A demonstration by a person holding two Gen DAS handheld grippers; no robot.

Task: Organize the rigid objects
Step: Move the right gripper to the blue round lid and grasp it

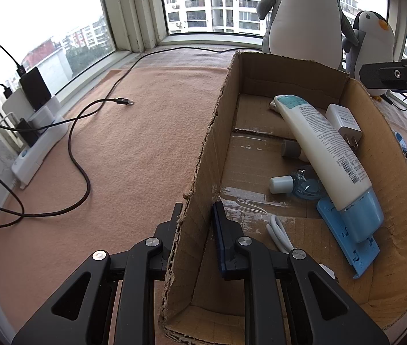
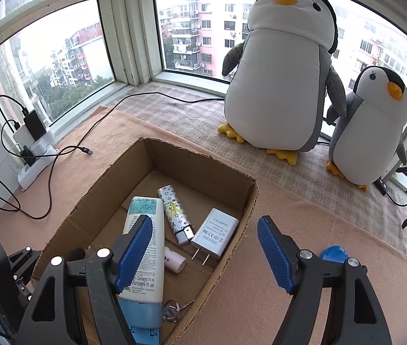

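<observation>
Left gripper (image 1: pixel 196 215) clamps cardboard box (image 2: pixel 220 184) side wall; right gripper (image 2: pixel 203 247) hangs released above it, nothing between jaws. Inside box: lotion tube (image 2: pixel 144 247), keys (image 2: pixel 171 312), charger adapter (image 2: pixel 214 237), lighter (image 2: pixel 174 214). Farther back, two plush penguins (image 2: pixel 278 72) by window.

Right wrist view: box (image 2: pixel 203 181) at lower centre of frame, on the cloth (image 2: pixel 260 287). In the box: tube (image 2: pixel 146 247) at left, lighter (image 2: pixel 174 212) to its right, charger (image 2: pixel 214 237) further right, keys (image 2: pixel 171 312) at the near end. Two toy penguins (image 2: pixel 278 86) stand behind the box, upper right. Power strip (image 2: pixel 35 158) at left edge, cable (image 2: pixel 68 149) trailing toward the box.
</observation>
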